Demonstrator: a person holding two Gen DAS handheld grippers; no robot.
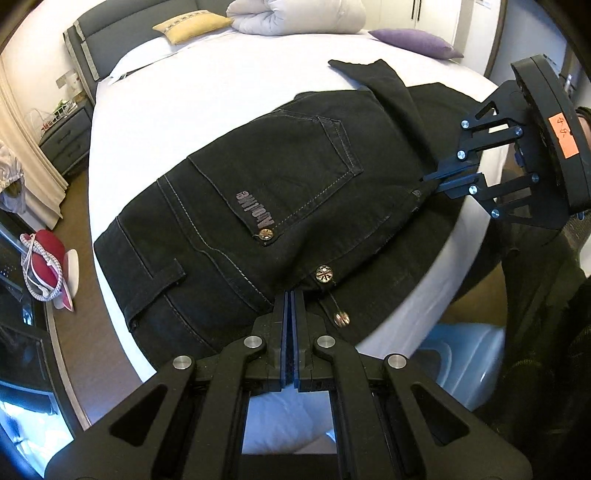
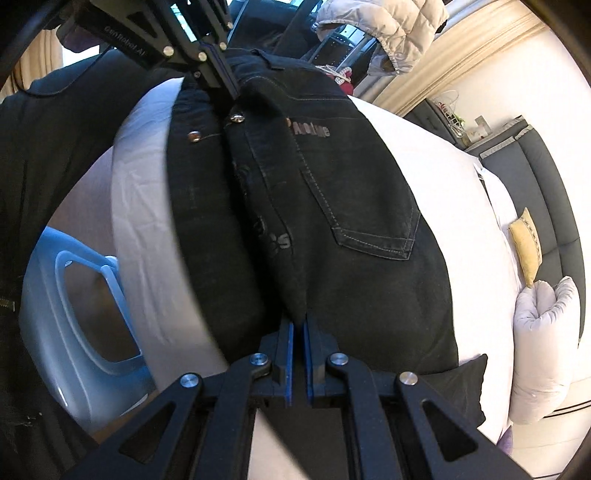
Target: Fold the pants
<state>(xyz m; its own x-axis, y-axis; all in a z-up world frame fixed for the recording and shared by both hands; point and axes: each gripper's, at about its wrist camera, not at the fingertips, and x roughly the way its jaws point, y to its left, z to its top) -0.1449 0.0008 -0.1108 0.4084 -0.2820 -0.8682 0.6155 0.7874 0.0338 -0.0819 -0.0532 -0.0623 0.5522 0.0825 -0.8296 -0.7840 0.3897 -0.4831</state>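
Black jeans (image 1: pixel 266 192) lie on the white bed (image 1: pixel 166 122), back pocket up, near the bed's front edge. My left gripper (image 1: pixel 291 295) is shut on the waistband by the metal buttons. My right gripper (image 1: pixel 428 179) shows at the right of the left wrist view, shut on the crotch end of the jeans. In the right wrist view the jeans (image 2: pixel 332 206) fill the middle; my right gripper (image 2: pixel 298 321) pinches a fold of denim, and my left gripper (image 2: pixel 231 94) holds the waistband at the top. A trouser leg lies folded back over the seat.
A yellow cushion (image 1: pixel 192 27), a rolled white duvet (image 1: pixel 295 16) and a purple cushion (image 1: pixel 417 42) lie at the head of the bed. A pale blue plastic stool (image 2: pixel 74 306) stands on the floor beside the bed. A grey nightstand (image 1: pixel 66 144) stands left.
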